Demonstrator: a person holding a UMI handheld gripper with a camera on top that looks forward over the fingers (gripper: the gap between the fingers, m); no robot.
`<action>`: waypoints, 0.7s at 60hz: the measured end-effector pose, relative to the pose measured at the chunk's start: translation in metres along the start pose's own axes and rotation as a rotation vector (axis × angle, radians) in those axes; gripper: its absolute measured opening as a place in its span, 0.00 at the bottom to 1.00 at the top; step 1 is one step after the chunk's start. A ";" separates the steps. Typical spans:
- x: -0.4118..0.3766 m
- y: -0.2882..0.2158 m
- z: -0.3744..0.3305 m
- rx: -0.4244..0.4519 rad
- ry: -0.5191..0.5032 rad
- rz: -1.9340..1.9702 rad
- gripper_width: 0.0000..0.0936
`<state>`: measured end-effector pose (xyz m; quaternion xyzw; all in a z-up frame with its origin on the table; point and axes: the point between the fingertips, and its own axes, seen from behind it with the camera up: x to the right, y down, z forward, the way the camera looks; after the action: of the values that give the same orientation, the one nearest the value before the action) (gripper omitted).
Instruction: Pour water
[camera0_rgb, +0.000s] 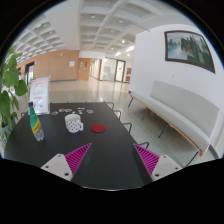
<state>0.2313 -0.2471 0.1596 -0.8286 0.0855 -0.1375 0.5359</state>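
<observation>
A green bottle (35, 124) with a colourful label stands upright on the dark table (105, 150), beyond my left finger. A white cup with a dark pattern (74, 123) stands to its right, further ahead. A small red lid or coaster (98, 128) lies on the table right of the cup. My gripper (112, 160) is open and empty, low over the near part of the table, with its pink-padded fingers (77, 156) wide apart. Nothing stands between them.
A white sign holder (40, 93) and a leafy plant (10, 85) stand at the table's left side. A long white bench (175, 110) runs along the wall to the right. Open lobby floor lies beyond the table.
</observation>
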 end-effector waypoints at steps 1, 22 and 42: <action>0.000 0.000 0.000 0.001 0.001 -0.003 0.91; 0.008 0.015 -0.010 -0.022 -0.014 -0.013 0.91; -0.043 0.045 -0.034 -0.041 -0.061 -0.059 0.91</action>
<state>0.1799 -0.2829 0.1262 -0.8455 0.0478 -0.1262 0.5167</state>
